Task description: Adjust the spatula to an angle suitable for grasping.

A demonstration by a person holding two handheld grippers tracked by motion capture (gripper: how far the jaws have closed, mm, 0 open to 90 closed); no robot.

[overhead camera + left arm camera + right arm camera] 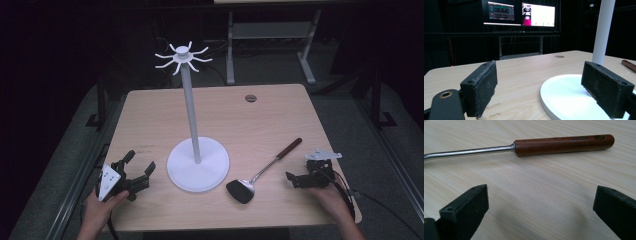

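A spatula lies on the wooden table point(150, 115), with its black head point(240, 191) near the front edge and its brown wooden handle point(290, 148) pointing to the back right. Left of it stands a white rack point(190, 110) with a round base point(198, 172) and hooks on top point(182, 56). My right gripper point(298, 170) rests open just right of the handle. In the right gripper view the handle point(564, 144) lies across, beyond the open right gripper point(541, 207). My left gripper point(140, 162) is open, left of the base. The base point(564, 95) lies before the open left gripper point(544, 87).
A round cable hole point(250, 98) sits at the table's far edge. Behind the table stands a grey frame with legs point(270, 35). Lit monitors point(537, 15) glow on a far desk in the left gripper view. The rack's pole point(602, 30) rises to the right there.
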